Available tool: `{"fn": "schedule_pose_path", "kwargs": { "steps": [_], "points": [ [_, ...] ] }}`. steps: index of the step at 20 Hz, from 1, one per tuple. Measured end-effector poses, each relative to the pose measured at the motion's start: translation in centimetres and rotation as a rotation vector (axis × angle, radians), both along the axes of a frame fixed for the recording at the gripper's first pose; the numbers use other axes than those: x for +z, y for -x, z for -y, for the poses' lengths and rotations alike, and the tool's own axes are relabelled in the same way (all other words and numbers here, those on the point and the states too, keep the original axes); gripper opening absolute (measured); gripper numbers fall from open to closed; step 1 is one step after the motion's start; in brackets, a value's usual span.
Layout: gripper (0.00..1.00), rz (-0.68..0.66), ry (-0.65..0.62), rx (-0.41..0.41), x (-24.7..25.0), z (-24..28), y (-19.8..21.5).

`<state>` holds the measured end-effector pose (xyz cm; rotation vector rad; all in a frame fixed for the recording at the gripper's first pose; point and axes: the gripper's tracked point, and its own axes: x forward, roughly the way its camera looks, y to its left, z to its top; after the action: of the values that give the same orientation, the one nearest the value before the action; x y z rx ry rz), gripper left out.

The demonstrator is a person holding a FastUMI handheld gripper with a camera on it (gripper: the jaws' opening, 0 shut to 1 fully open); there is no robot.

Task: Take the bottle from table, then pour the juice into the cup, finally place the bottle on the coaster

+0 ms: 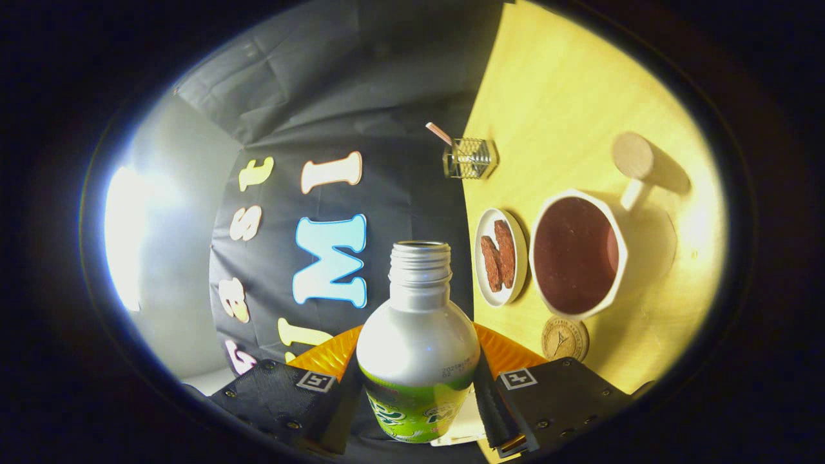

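My claw [417,386] is clamped on the bottle [417,335] at its label band — smooth metal, uncapped, likely slippery — tilted toward the cup [575,255].

The claw [417,393] is rolled hard sideways (nearly a quarter turn), both fingers [283,399] pressing inward.

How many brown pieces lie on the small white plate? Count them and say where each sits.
2. Both lie side by side on the small white plate beside the cup: one nearer the gripper holding the bottle, one nearer the cup. None seems hidden.
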<state>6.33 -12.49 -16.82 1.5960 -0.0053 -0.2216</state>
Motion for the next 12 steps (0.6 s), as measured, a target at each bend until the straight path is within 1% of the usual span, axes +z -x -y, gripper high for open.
{"fn": "schedule_pose_path", "kwargs": {
  "steps": [5, 9, 12],
  "points": [
    [0.77, -0.055, 0.213, 0.062, 0.0, -0.5, -0.7],
    [0.77, -0.110, 0.466, 0.126, 0.2, -1.2, -1.3],
    [0.77, -0.166, 0.693, 0.157, 0.6, -1.4, -1.8]
  ]
}}
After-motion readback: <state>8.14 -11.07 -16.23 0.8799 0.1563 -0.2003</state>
